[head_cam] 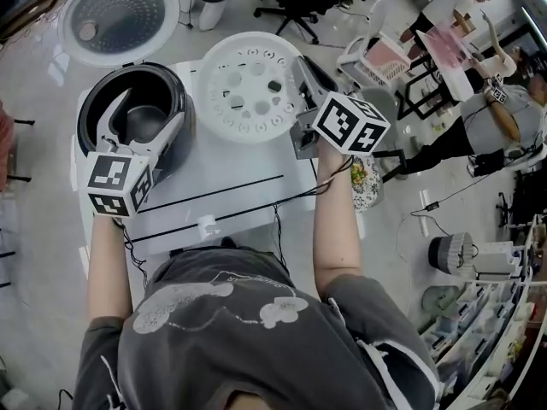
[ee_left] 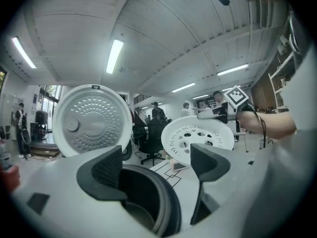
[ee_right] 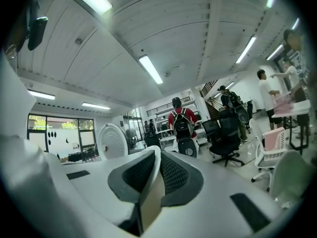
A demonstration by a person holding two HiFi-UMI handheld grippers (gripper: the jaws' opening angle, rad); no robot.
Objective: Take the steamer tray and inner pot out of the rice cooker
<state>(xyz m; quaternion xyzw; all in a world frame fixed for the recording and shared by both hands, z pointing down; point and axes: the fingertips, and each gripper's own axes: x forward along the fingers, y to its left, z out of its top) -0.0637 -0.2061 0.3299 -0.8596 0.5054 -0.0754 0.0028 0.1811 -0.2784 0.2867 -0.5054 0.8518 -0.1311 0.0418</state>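
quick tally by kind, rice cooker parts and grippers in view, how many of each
rice cooker: 1
inner pot: 1
steamer tray: 1
grippers: 2, left gripper and right gripper
total: 5

Smooth white plastic steamer tray [head_cam: 248, 88], glossy dark inner pot [head_cam: 147, 125], dimpled metal lid [head_cam: 120, 15].
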